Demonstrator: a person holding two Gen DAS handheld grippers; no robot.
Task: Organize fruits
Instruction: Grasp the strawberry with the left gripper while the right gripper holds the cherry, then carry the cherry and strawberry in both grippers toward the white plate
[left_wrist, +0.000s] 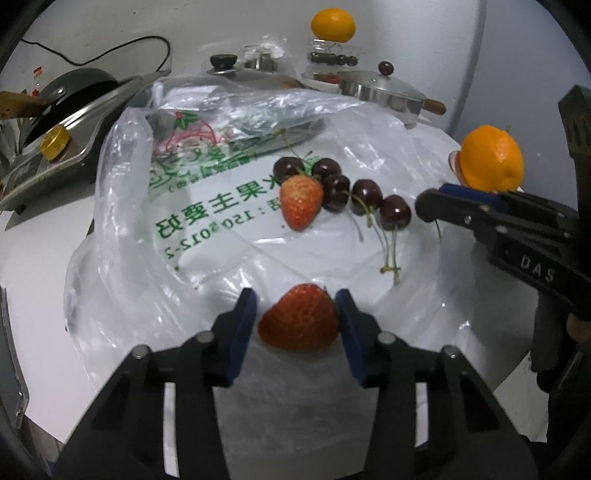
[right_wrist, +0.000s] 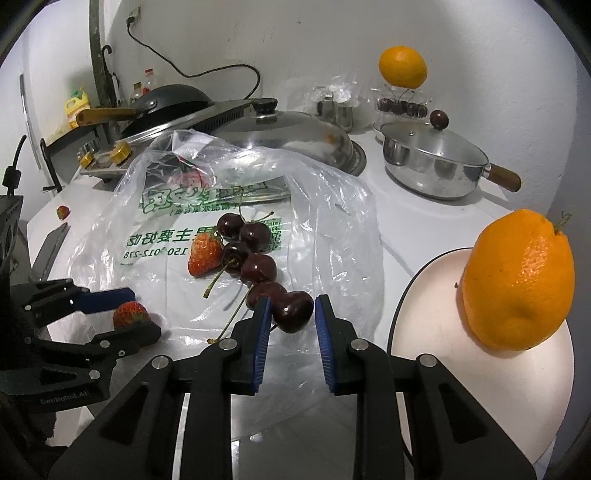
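My left gripper (left_wrist: 295, 306) is open around a strawberry (left_wrist: 300, 317) lying on a clear plastic bag (left_wrist: 207, 236); its right pad touches the fruit, the left pad stands apart. A second strawberry (left_wrist: 301, 201) and several dark cherries (left_wrist: 364, 197) lie farther on the bag. My right gripper (right_wrist: 290, 314) is open around the nearest cherry (right_wrist: 293, 312), with gaps on both sides. An orange (right_wrist: 517, 280) sits on a pink plate (right_wrist: 436, 295) at the right. In the right wrist view the left gripper (right_wrist: 136, 314) brackets its strawberry (right_wrist: 131, 314).
A lidded steel pan (right_wrist: 432, 162) with a wooden handle, a large steel lid (right_wrist: 288, 136) and a stove with a black pan (right_wrist: 170, 99) stand behind the bag. Another orange (right_wrist: 402, 66) rests on a cherry box at the wall. A small strawberry (right_wrist: 62, 212) lies far left.
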